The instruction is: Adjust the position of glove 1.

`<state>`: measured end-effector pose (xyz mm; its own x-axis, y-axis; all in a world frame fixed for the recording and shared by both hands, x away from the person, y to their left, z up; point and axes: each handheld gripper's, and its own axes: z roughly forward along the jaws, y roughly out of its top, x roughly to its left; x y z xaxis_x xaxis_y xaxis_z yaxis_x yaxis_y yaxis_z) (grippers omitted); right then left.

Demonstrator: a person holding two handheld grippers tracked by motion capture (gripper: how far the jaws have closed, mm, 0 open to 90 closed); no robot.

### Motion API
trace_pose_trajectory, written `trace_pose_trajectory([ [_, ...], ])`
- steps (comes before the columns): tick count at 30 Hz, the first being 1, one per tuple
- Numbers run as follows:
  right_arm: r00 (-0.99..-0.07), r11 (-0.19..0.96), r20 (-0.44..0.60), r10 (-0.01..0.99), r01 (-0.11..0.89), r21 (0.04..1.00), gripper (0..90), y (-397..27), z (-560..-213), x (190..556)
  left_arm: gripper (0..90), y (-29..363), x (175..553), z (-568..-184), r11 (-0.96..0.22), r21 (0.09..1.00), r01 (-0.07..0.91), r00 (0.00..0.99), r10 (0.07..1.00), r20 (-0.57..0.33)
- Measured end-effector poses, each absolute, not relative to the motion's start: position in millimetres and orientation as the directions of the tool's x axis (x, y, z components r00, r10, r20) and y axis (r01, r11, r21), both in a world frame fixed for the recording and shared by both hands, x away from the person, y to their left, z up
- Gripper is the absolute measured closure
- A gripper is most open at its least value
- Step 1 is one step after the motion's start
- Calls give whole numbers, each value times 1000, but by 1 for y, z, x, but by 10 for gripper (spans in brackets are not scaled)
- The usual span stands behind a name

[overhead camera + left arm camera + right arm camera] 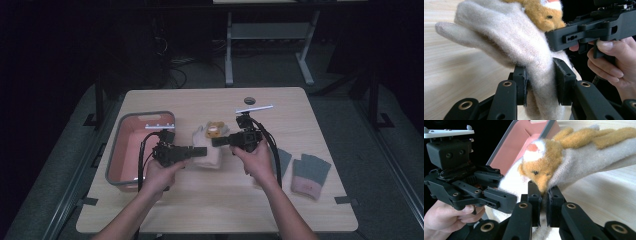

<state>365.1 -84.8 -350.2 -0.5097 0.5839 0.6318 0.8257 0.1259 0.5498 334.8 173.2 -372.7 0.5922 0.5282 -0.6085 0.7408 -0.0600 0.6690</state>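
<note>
A: Where's the fluffy cream wool mitten with the orange plush animal face (210,145)?

B: Just right of the pink plastic bin with the grey rim (116,156), lifted off the light wooden table (210,210), strung between both grippers. Left gripper (199,151) is clamped on the mitten's bin-side end, cuff I think, though the high view is too dark to be sure. Right gripper (219,141) is pinched tight on the far side from the bin, just under the animal face (539,170).

A: Axis?

B: Mitten's long axis runs roughly toward and away from the bin, jaws facing each other along it. Left hand (157,177) is the one nearer the bin.

A: So the drop goes left.

B: Likely. Bin opening lies directly beside the left gripper; right would have to let go or follow across. Grey and pink knitted gloves (310,174) sit well right of the bin, untouched.
</note>
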Motion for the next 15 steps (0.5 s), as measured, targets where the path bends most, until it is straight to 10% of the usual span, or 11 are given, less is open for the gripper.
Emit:
trace_pose_trajectory([
  [15,-534,144,638,554,817,558,837,-64,-342,377,664,197,338,-362,-27,667,745,571,542,-616],
])
